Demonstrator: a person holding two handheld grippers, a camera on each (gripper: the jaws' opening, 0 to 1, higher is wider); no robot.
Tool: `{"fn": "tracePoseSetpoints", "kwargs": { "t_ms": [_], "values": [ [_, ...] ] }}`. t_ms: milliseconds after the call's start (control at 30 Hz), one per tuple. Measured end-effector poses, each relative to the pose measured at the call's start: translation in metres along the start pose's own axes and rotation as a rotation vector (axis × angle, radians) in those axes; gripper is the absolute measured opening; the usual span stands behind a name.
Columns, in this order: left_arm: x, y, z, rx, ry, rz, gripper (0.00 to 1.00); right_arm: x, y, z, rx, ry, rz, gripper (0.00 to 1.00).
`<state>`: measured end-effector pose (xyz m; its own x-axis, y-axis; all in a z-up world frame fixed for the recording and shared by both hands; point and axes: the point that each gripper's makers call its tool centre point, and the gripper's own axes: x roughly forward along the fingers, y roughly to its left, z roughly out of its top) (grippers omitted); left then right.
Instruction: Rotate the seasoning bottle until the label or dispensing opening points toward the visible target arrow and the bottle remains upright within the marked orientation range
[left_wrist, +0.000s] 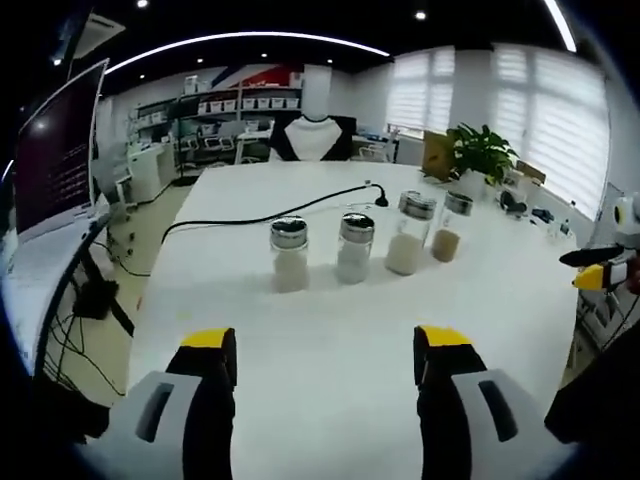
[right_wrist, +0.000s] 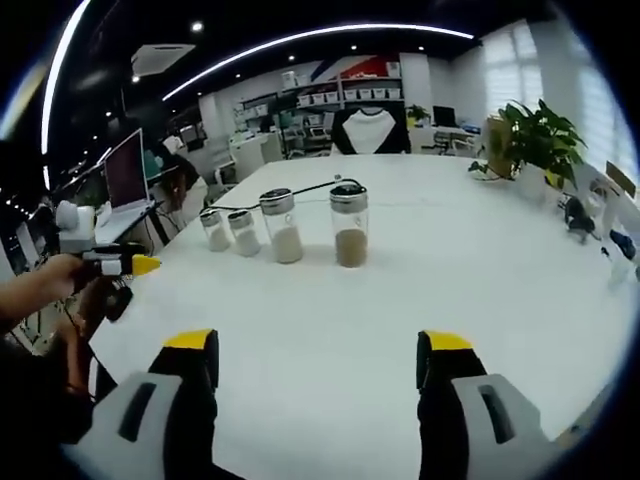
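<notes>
The left gripper (left_wrist: 325, 365) and right gripper (right_wrist: 317, 370) are both wide open, holding nothing. Four seasoning bottles (left_wrist: 352, 247) stand upright on the white table (left_wrist: 330, 320). None looks turned yet, so everything is left.

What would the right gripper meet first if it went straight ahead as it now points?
Probably the brown-filled bottle, nearest on the white table ahead of the open right gripper; depth is uncertain, and bare tabletop lies between.

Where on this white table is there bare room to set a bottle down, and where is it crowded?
Bare table lies between the open grippers and the row of four seasoning bottles, and to the right of the brown-filled bottle toward the potted plant. It is crowded along the bottle row, with a black cable just behind it.
</notes>
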<state>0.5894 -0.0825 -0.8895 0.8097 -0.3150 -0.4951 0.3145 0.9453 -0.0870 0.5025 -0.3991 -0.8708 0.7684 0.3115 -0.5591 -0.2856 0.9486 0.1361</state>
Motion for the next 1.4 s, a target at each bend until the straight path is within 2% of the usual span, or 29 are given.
{"fn": "tracePoseSetpoints", "kwargs": {
  "t_ms": [100, 133, 267, 433, 500, 533, 600, 667, 700, 1033, 1233, 1333, 1400],
  "values": [
    [0.018, 0.008, 0.016, 0.015, -0.015, 0.005, 0.75, -0.003, -0.005, -0.003, 0.010, 0.003, -0.014, 0.81],
    [0.026, 0.008, 0.026, 0.024, -0.054, -0.012, 0.75, -0.004, -0.007, -0.004, 0.018, 0.005, -0.018, 0.81],
    [0.048, 0.010, 0.038, -0.012, -0.074, -0.015, 0.73, -0.007, -0.011, -0.005, 0.063, -0.006, -0.026, 0.81],
    [0.069, 0.013, 0.056, 0.019, -0.084, -0.027, 0.67, -0.008, -0.017, -0.004, 0.073, -0.015, -0.048, 0.81],
    [0.076, 0.023, 0.063, -0.049, -0.098, -0.009, 0.67, -0.009, -0.018, -0.004, 0.070, -0.014, -0.051, 0.81],
    [0.078, 0.025, 0.065, -0.053, -0.099, -0.011, 0.66, -0.009, -0.018, -0.004, 0.069, -0.014, -0.052, 0.81],
    [0.083, 0.032, 0.066, -0.052, -0.090, 0.001, 0.62, -0.009, -0.016, -0.005, 0.060, -0.012, -0.050, 0.81],
    [0.089, 0.033, 0.060, -0.041, -0.047, -0.001, 0.56, -0.011, -0.018, -0.005, 0.057, -0.012, -0.057, 0.81],
    [0.092, 0.032, 0.060, -0.039, -0.051, -0.001, 0.52, -0.012, -0.021, -0.006, 0.062, -0.013, -0.065, 0.81],
    [0.116, 0.031, 0.065, -0.040, -0.035, 0.011, 0.52, -0.024, -0.033, -0.016, 0.098, -0.006, -0.111, 0.80],
    [0.123, 0.028, 0.067, -0.007, -0.029, 0.012, 0.51, -0.029, -0.036, -0.018, 0.102, -0.006, -0.120, 0.79],
    [0.125, 0.029, 0.062, 0.052, 0.013, 0.030, 0.49, -0.032, -0.033, -0.017, 0.070, -0.013, -0.112, 0.76],
    [0.129, 0.029, 0.060, 0.054, 0.020, 0.035, 0.48, -0.033, -0.033, -0.018, 0.064, -0.011, -0.113, 0.76]
  ]
}}
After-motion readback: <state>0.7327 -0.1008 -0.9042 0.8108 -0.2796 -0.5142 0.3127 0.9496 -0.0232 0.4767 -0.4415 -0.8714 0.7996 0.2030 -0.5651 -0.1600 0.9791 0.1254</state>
